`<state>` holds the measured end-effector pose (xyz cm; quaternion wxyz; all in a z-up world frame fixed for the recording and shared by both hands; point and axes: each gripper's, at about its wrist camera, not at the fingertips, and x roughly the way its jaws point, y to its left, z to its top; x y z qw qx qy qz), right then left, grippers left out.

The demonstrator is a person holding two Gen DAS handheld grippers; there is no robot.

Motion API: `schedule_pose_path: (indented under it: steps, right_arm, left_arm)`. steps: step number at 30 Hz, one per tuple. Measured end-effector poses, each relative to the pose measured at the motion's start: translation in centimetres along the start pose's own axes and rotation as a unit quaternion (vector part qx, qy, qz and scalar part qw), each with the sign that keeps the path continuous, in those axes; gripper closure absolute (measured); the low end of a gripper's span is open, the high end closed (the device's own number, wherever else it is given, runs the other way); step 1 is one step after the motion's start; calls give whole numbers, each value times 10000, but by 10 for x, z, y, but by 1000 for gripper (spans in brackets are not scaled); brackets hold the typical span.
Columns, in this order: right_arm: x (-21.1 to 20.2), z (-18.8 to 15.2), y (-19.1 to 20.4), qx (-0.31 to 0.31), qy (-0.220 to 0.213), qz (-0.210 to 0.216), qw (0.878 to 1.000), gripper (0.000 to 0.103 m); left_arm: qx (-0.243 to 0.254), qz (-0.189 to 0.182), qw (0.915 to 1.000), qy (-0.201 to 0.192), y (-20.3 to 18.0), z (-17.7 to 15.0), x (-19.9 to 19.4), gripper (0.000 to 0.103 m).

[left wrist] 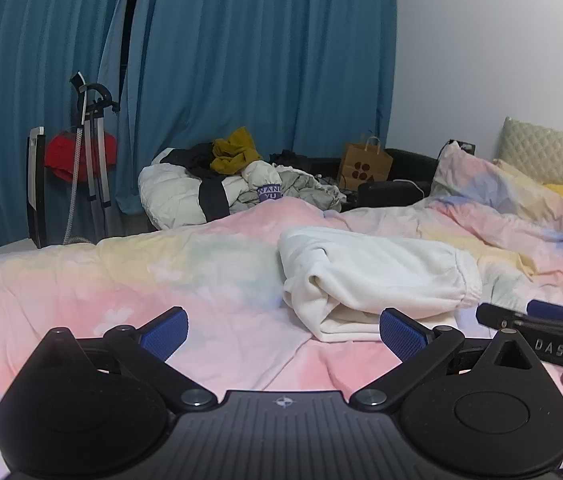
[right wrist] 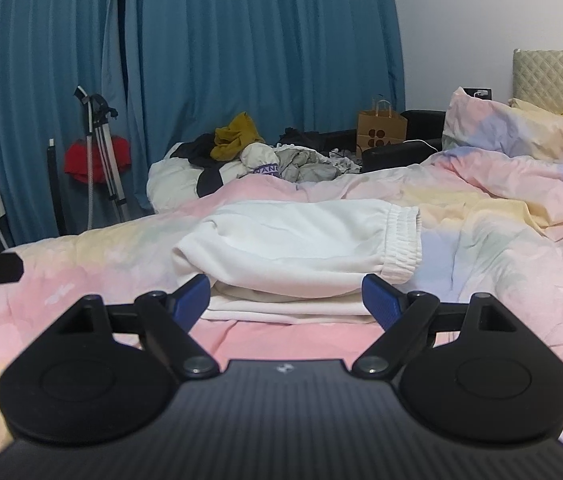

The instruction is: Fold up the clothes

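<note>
White sweatpants (left wrist: 373, 276) lie folded into a thick bundle on the pastel duvet (left wrist: 129, 280), elastic waistband to the right. In the right wrist view the bundle (right wrist: 293, 248) lies just beyond my fingers. My left gripper (left wrist: 283, 332) is open and empty, hovering over the duvet to the left of the bundle; its right pad (left wrist: 401, 334) is near the bundle's front edge. My right gripper (right wrist: 283, 300) is open and empty, its pads on either side of the bundle's near edge, just in front of it. The right gripper also shows in the left wrist view (left wrist: 537, 320).
A heap of unfolded clothes (left wrist: 217, 184) lies past the far bed edge by the blue curtains (left wrist: 241, 60). A brown paper bag (left wrist: 365, 164), pillows (left wrist: 493, 184), a quilted headboard (left wrist: 553, 152) and a stand with a red item (left wrist: 81, 152) surround the bed.
</note>
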<state>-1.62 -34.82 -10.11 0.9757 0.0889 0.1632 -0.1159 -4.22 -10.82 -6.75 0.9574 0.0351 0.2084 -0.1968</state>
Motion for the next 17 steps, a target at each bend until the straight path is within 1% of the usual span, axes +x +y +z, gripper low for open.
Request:
schedule_pose_path:
  steps: [5,17]
  right_arm:
    - [-1,0,0,15,-25,-12,10000,19]
    - [1,-1,0,66,9,-26,10000,19]
  left_arm:
    - [15,34,9999,123,-3,-3,4,0]
    - [-3,30,10000,-67,-1,-3,-4,0]
